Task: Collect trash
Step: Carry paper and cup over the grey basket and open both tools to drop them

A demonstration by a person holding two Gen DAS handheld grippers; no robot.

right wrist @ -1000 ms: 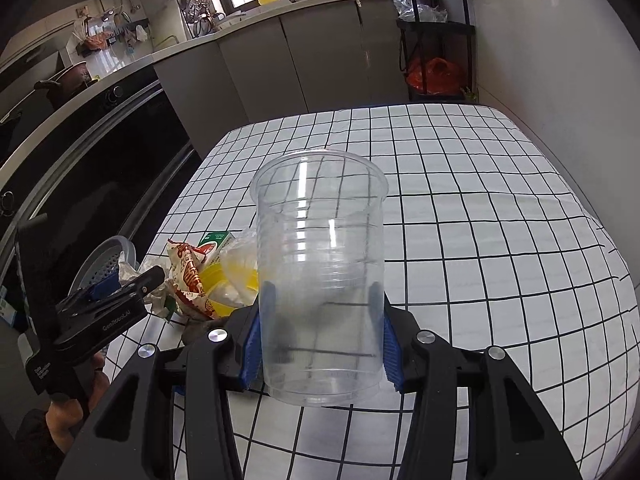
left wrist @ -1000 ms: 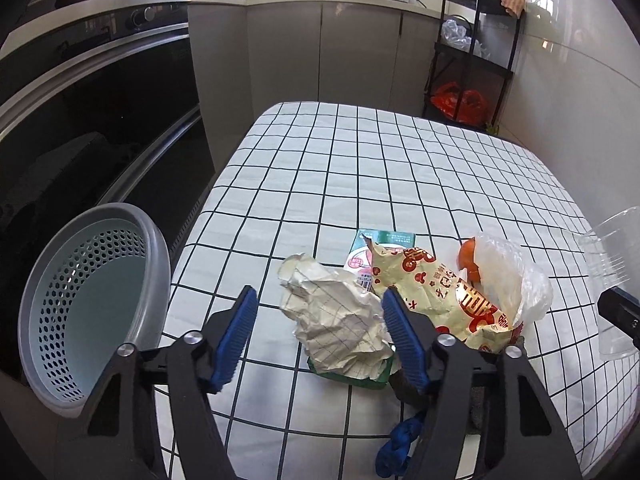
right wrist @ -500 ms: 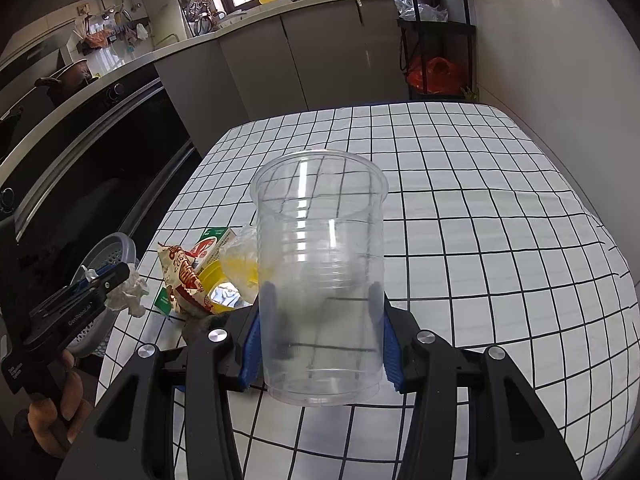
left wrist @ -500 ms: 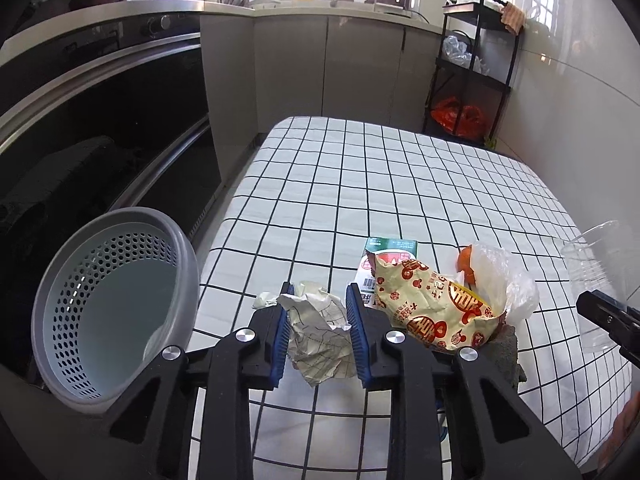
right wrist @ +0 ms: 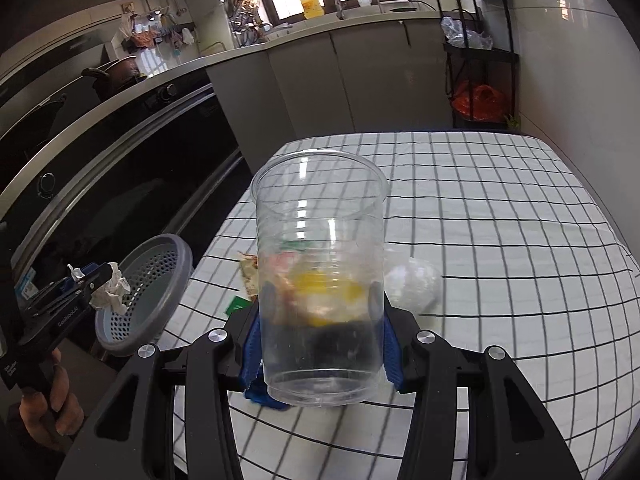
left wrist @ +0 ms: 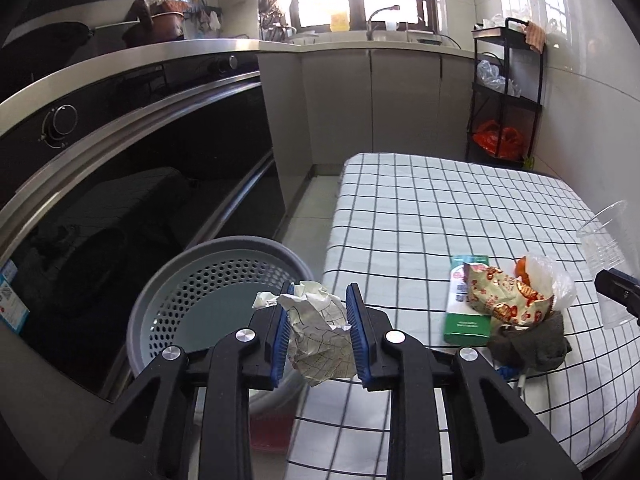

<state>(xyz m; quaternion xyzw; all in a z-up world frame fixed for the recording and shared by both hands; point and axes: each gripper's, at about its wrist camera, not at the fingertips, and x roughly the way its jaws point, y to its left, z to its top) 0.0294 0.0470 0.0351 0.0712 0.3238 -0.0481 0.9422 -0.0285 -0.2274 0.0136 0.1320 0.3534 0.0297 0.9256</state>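
Hand-held gripper on the left point(left wrist: 316, 332) is pinching a crumpled paper ball point(left wrist: 320, 336) between its blue pads, jaws narrowed to the wad's width, and is carrying it off the surface's left edge, in front of the gray perforated basket point(left wrist: 188, 292) standing beside that edge. The paper is probably very light and soft, so it is yielding under the pads; a squeeze across its bulk suits it, though loose flaps are sticking out top and bottom.

The right hand-held gripper point(right wrist: 320, 344) is clamping a clear plastic cup point(right wrist: 320, 280) low on its wall, upright, above the checked surface point(right wrist: 500, 240). Such a cup is likely thin, slick and easily crushed, so a gentle hold near the stiffer base seems sensible.

Near the surface's front left corner, trash is lying in a heap: a green carton point(left wrist: 466, 300), a printed snack wrapper point(left wrist: 504, 292), a thin plastic bag point(left wrist: 552, 280) with something orange inside, and a dark rag point(left wrist: 532, 344). Seen through the cup, this heap is blurring into smears. What is under the rag is hidden, and the basket's bottom is partly blocked by the fingers.
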